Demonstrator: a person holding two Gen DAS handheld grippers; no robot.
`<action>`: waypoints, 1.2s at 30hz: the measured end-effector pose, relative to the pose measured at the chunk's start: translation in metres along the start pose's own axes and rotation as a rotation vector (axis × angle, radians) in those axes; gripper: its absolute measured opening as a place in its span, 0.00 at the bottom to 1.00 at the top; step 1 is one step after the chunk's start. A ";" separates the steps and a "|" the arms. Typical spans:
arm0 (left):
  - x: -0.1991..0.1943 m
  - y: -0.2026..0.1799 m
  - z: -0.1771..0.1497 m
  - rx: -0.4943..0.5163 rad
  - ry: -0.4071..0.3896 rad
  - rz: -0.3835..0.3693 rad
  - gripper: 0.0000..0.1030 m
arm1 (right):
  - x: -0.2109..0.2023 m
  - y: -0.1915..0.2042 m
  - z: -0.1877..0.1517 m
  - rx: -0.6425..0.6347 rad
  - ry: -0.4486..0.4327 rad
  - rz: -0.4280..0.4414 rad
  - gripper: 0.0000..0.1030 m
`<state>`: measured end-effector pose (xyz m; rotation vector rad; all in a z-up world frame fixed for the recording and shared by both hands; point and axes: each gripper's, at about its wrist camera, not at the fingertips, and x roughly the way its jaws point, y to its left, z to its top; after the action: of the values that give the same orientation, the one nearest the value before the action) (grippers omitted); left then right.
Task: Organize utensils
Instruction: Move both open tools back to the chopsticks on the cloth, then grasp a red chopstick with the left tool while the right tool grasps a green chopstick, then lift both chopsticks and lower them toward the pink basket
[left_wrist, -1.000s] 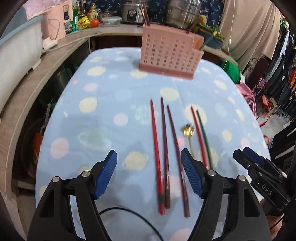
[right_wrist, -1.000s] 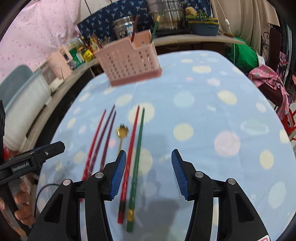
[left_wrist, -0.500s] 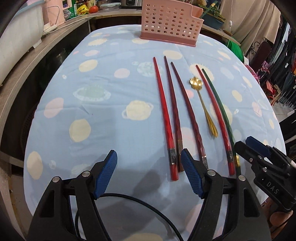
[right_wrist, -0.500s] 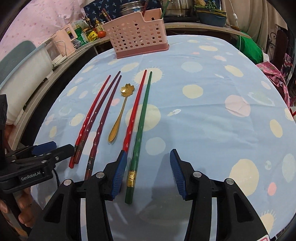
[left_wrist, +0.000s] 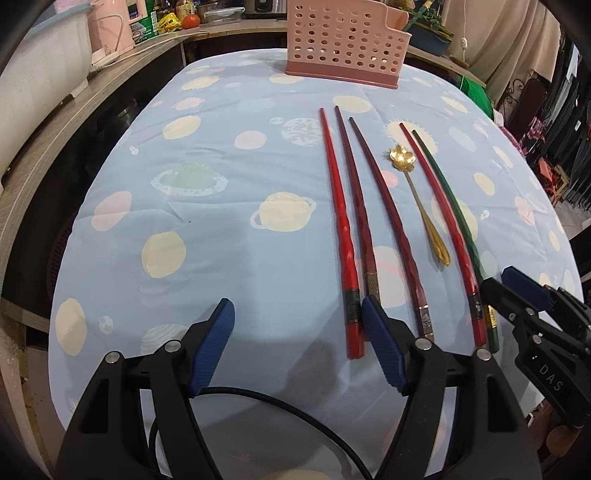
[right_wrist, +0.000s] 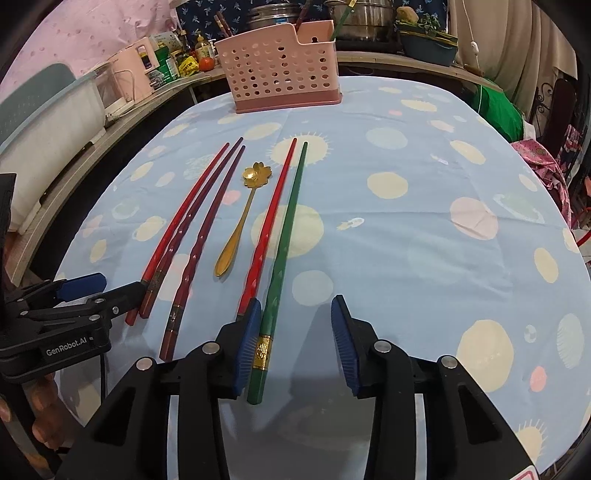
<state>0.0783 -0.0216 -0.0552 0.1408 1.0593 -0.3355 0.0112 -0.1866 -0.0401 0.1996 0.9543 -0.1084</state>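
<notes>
Five chopsticks and a gold spoon (right_wrist: 240, 221) lie side by side on the blue spotted tablecloth (right_wrist: 406, 240), well short of the pink perforated holder (right_wrist: 282, 79) at the far edge. The right gripper (right_wrist: 295, 349) is closing; the green chopstick (right_wrist: 282, 254) lies between its jaws (touching the left pad only, not clamped). The left gripper (left_wrist: 297, 347) stands wide apart over bare cloth, its right pad beside the bright red chopstick (left_wrist: 341, 229).

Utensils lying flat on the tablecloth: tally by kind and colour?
Bright red chopsticks: 2
Dark maroon chopsticks: 2
Green chopstick: 1
Gold spoon: 1
Total: 6 lying flat; the pieces standing in the pink basket are not counted.
</notes>
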 end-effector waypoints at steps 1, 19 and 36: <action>0.001 -0.002 -0.001 0.013 -0.003 0.012 0.64 | 0.000 0.000 0.000 -0.002 -0.001 -0.002 0.37; -0.003 -0.010 0.001 0.058 -0.032 0.006 0.20 | 0.001 0.008 -0.003 -0.063 -0.009 -0.055 0.11; -0.024 -0.011 0.020 0.026 -0.038 -0.068 0.06 | -0.017 0.000 0.018 0.003 -0.034 0.001 0.07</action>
<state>0.0808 -0.0327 -0.0239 0.1214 1.0241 -0.4121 0.0158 -0.1906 -0.0165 0.2001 0.9200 -0.1119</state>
